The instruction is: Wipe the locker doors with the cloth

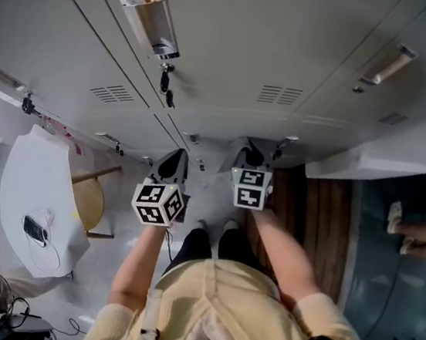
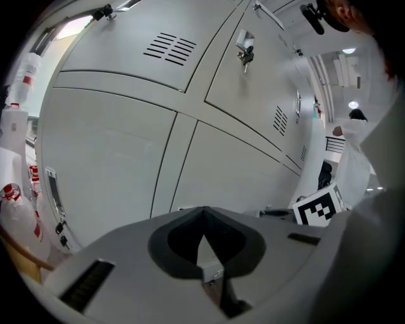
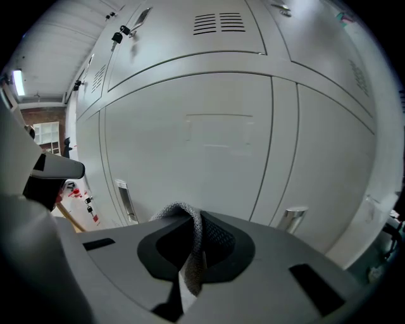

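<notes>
Down low in the head view, the person (image 1: 210, 313) stretches both arms straight ahead, side by side. The left tongs (image 2: 202, 223) are clenched shut with nothing in them. The right tongs (image 3: 190, 223) are squeezing the grey cloth (image 3: 190, 250), which pokes out between them. Just past them, the locker doors (image 3: 215, 139) fill the frame.

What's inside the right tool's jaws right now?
A fold of grey cloth, pinched between the right tool's shut jaws, locker doors beyond. The tool's body covers the rest of the cloth, so its full extent can't be seen.
</notes>
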A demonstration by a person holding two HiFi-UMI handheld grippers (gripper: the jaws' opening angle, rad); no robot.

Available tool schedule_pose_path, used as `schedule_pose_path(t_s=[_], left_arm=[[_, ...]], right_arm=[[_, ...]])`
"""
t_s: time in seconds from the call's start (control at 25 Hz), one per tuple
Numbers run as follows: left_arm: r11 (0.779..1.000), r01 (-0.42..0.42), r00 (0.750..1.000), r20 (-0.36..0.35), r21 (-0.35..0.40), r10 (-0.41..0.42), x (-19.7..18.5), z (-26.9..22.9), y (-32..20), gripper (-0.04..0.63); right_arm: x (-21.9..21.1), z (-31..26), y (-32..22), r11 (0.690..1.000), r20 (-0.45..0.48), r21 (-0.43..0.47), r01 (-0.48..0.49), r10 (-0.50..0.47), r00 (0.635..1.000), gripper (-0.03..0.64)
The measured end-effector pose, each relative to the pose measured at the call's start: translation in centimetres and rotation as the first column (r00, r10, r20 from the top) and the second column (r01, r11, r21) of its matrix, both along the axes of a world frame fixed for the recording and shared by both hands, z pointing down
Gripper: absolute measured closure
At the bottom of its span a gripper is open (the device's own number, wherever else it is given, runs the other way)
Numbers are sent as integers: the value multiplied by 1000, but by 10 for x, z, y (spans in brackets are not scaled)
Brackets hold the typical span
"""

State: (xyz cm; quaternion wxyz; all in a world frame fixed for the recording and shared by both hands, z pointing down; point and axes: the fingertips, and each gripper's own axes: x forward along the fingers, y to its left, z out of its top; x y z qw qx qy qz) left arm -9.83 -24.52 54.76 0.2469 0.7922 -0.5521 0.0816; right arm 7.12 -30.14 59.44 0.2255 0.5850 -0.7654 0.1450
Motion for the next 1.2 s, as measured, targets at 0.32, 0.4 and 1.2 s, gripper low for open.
schedule_pose_path(t_s=[0.32, 0.4, 1.2], left_arm=[[996, -87, 996, -9, -18, 86, 37, 5, -12, 607], [995, -102, 995, -11, -18, 102, 44, 5, -14, 607], [999, -13, 1000, -29, -30, 12, -5, 23, 18, 607]], right_arm=[[38, 2, -2, 997, -10, -14, -73, 72, 997, 611], [45, 1, -2, 996, -12, -16, -84, 84, 996, 611], [-19, 23, 39, 993, 17, -85, 87, -86, 996, 611]])
